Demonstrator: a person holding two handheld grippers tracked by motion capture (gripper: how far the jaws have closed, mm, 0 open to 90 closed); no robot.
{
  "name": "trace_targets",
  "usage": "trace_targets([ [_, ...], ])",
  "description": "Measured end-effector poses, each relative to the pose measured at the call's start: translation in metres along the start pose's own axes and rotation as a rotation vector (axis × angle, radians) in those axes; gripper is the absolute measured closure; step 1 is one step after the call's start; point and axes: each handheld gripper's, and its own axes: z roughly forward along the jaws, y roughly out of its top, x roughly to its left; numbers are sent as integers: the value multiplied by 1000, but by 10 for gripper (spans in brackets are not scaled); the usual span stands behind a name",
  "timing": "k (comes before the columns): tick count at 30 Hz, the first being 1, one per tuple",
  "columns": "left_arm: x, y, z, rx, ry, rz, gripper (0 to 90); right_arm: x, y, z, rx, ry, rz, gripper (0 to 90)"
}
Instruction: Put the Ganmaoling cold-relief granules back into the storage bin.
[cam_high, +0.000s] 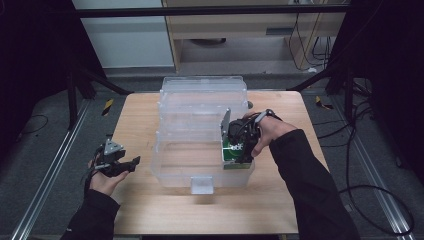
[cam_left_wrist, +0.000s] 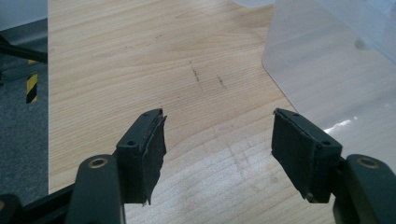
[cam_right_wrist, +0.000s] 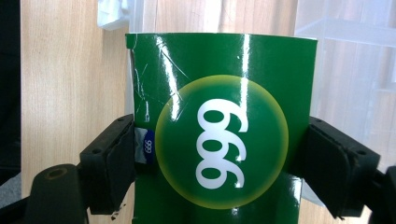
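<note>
In the high view, the clear plastic bin (cam_high: 200, 150) sits at the centre of the frame on the pale wooden tabletop (cam_high: 145, 205), with its near wall close to the lower middle. Bare wood stays open to the left of the bin and along the tabletop's near edge.

The green box (cam_high: 232, 154) is at the lower right corner of the bin, held by the right tongs (cam_high: 240, 142) just at the bin's near right rim (whether it touches the bin floor cannot be told). In the right gripper view the box (cam_right_wrist: 219, 130) stands centre frame, glossy, flat-faced and straight-edged, with a yellow-green disc carrying white figures, and creases near its upper left corner. The right tongs (cam_right_wrist: 219, 163) pinch it across its width, both ribbed black pads pressed to its sides.

The left tongs (cam_high: 122, 165) hang at the lower left of the high view, clear of the bin. In the left gripper view the left tongs (cam_left_wrist: 217, 144) stand spread with nothing between them, over grained wood, and the bin's rounded translucent corner (cam_left_wrist: 327, 70) lies at the upper right.
</note>
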Motion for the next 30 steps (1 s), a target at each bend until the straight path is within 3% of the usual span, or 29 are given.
trace_targets([
  [6,-1,0,0,-2,-1,1,342,0,-1,1,5,4,7,190],
  [17,0,0,-1,-1,-2,1,343,-1,2,13,28,-5,-25,190],
  [24,-1,0,0,0,-1,3,344,-1,0,9,2,-10,-24,190],
  [30,0,0,1,3,-1,3,344,0,-1,0,-15,-15,8,190],
])
